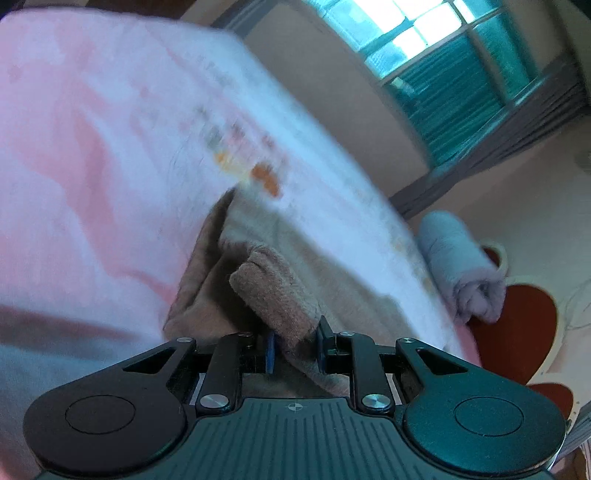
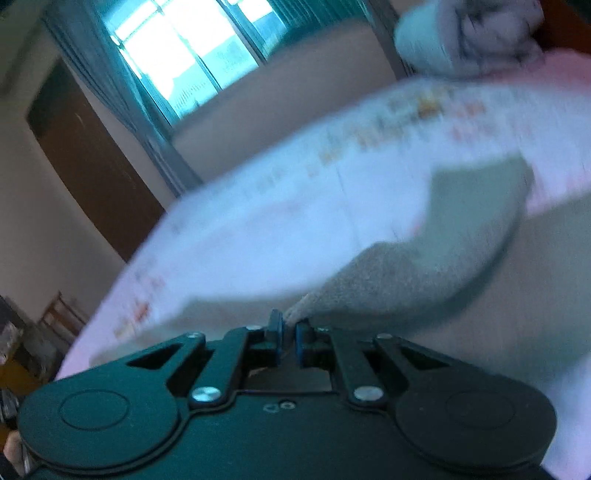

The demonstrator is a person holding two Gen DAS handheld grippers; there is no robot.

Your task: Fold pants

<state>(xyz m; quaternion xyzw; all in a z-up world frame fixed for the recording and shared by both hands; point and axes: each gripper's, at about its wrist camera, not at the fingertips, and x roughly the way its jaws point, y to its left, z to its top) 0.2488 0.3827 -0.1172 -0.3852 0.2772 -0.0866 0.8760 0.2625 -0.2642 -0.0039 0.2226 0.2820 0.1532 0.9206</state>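
Left gripper (image 1: pixel 294 345) clenched on a thick fold of the brown pants (image 1: pixel 273 291); right gripper (image 2: pixel 290 332) clamped on their thin edge (image 2: pixel 391 280); pants over the pink-white bedspread (image 1: pixel 92 147).

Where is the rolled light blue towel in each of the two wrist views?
Left wrist: rolled towel at right of middle, beyond the bed's edge.
Right wrist: top right corner, above the sheet.
Shared landmark: the bright window.
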